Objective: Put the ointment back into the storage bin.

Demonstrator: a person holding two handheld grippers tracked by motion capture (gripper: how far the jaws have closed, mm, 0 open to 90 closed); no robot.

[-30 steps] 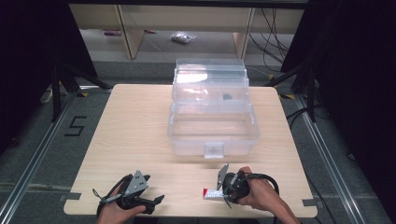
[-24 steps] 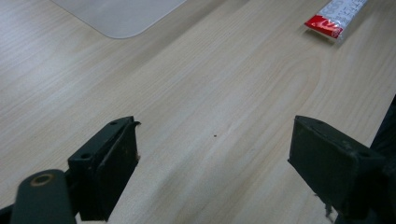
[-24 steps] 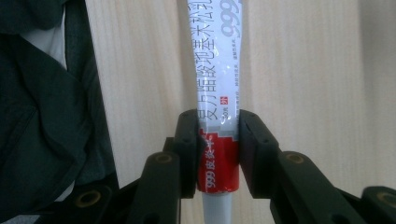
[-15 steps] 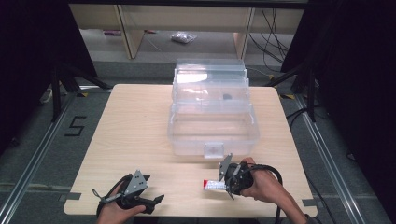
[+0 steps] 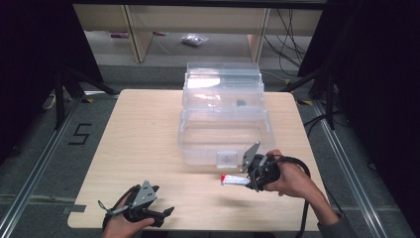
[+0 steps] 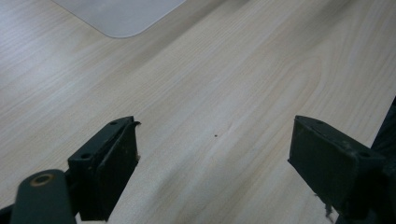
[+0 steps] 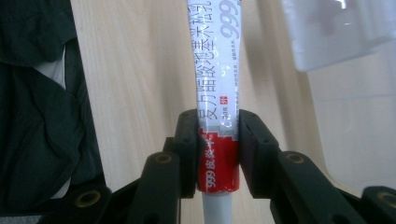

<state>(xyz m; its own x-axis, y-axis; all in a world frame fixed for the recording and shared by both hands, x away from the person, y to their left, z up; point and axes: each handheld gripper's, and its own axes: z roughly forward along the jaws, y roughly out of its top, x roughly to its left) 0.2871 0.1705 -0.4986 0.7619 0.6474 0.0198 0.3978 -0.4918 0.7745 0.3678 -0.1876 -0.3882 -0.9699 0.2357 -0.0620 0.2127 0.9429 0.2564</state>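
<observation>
The right gripper [image 5: 246, 180] pinches a tube [image 5: 234, 179] lying along the bench's near edge, just before the clear box [image 5: 225, 131]. The left gripper [image 6: 215, 163], spread, rests well apart.

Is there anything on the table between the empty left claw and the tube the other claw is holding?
Nothing: in the high view, only bare tabletop lies between the left claw and the tube.

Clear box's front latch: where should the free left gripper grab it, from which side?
Grip the small latch tab at the middle of the clear box's front wall, coming in low from the person's side. It stands out from the wall, so probably jaws fit either side. The left gripper is open.
</observation>
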